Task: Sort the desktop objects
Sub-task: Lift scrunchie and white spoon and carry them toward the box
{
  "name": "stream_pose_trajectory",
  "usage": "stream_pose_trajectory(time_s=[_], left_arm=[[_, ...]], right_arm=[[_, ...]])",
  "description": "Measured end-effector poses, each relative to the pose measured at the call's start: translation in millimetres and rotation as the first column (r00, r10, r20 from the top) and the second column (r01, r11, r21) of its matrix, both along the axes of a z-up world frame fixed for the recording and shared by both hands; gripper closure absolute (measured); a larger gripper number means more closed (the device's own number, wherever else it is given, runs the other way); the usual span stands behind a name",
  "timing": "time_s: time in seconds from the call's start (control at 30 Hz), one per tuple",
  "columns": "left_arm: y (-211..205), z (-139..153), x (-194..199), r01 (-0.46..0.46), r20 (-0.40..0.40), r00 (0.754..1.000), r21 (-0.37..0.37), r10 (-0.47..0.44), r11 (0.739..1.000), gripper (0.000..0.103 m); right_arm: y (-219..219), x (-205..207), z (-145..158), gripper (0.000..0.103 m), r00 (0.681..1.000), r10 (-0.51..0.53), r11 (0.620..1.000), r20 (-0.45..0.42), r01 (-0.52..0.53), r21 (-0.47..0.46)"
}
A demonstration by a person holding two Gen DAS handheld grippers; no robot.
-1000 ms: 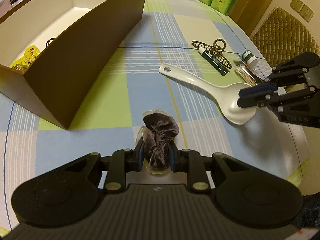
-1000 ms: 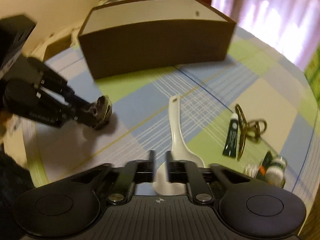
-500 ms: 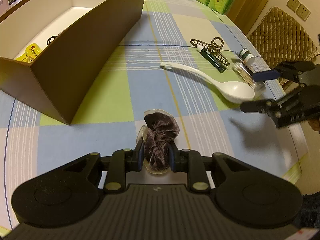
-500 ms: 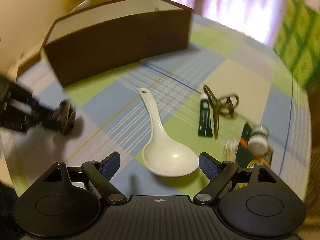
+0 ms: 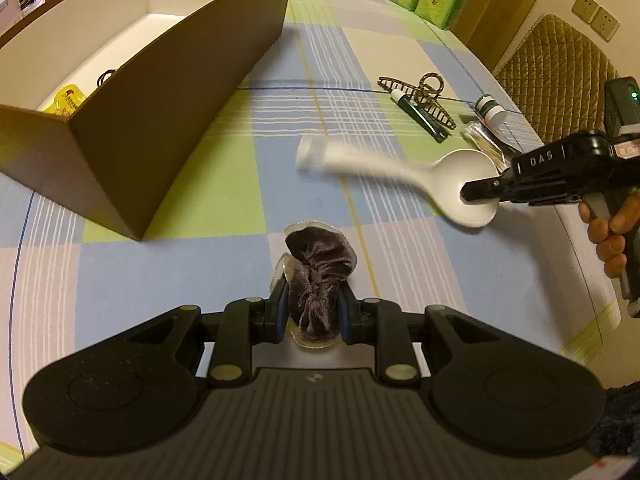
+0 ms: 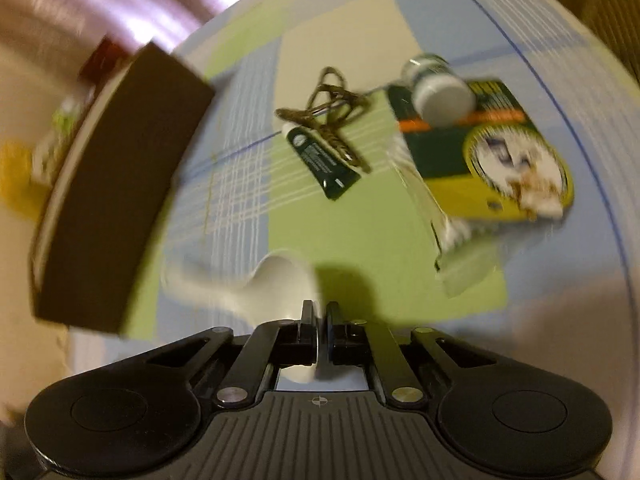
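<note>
checked tablecloth (image 5: 248,184); brown box (image 5: 172,92) far-left; white spoon (image 5: 460,184) right, open centre.

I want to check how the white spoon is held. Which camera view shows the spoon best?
The left wrist view. There the whole white spoon is seen, handle blurred, with the right gripper shut on its bowl rim. The right wrist view shows only the blurred bowl just beyond the fingers.
</note>
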State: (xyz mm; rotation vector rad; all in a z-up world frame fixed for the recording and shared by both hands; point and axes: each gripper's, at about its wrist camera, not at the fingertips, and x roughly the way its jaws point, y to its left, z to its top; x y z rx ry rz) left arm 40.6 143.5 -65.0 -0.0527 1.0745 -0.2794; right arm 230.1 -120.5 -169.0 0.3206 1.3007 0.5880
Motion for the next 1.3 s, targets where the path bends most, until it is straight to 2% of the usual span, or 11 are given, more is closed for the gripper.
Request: stream_pose_trajectory(time_s=[0.3,0.47,0.67,0.97,1.3], left_arm=[[-2.6,17.2,1.6,0.031,0.033,0.999,-0.011,-0.030,0.999,0.083],[-1.4,43.6,4.1,0.057,0.090,0.994,-0.023,-0.055,0.998,0.083],[7.9,82.0,11.2,0.075,0.184,0.980,-0.012,-0.071,0.997,0.083],[60.4,117.3,28.6,0.008,0.270,0.963,0.041,-0.019,0.999,0.083],[129.8,121.9,64.6,-0.069,0.298,0.954,0.105,0.035,0.992,0.083]], right_arm=[[-35.0,0.6,19.3,0.102,0.982,-0.171,0.976,-0.081,0.180,0.120],[-31.7,-1.6,42.7,0.102,0.982,-0.183,0.967,-0.054,0.190,0.167],[-13.7,-10.3,66.0,0.102,0.988,-0.153,0.967,-0.021,0.154,0.203],[45.8,-16.4,97.8,0.102,0.995,-0.085,0.964,0.043,0.071,0.258],[148.9,-14.8,120.6,0.102,0.990,0.010,0.963,0.142,-0.048,0.265]])
